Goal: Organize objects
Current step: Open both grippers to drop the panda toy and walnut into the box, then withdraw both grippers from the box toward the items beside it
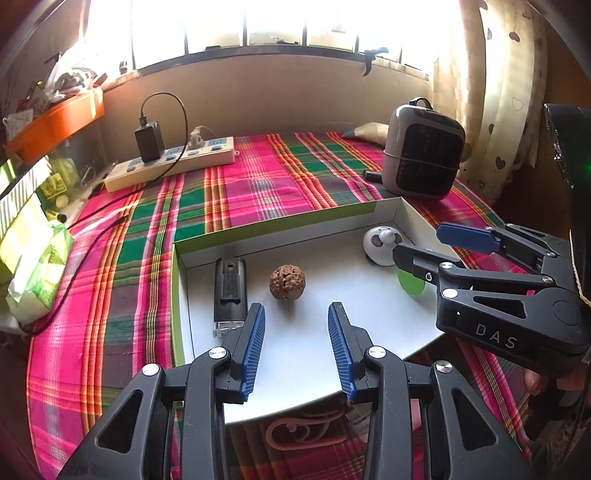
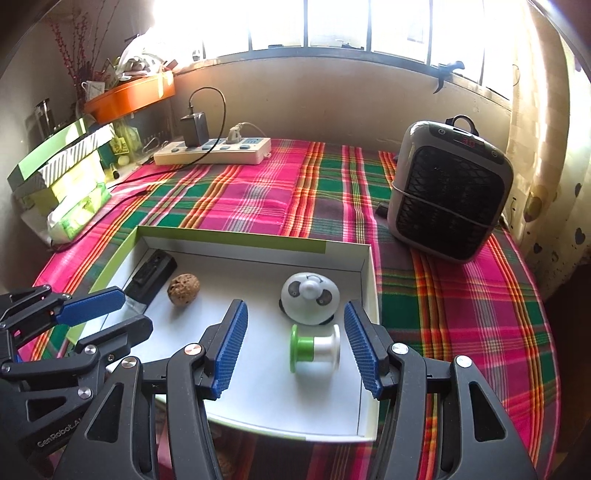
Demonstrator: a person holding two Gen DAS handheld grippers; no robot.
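Item: white tray (image 2: 371,280) on plaid surface (image 2: 461,325), holding spool (image 2: 314,347), panda bell (image 2: 309,299), walnut (image 1: 287,281), blk device (image 1: 229,291); L tongs (image 1: 296,347) and R tongs (image 2: 295,349) both apart, empty; placing step looks done, next likely fetch remaining loose item

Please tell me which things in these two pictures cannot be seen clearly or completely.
- Green spool: left wrist view, mostly hidden behind the right tool.
- Pink cord: left wrist view, partly covered by the white box and the left tool.
- Window panes: overexposed, nothing outside readable.
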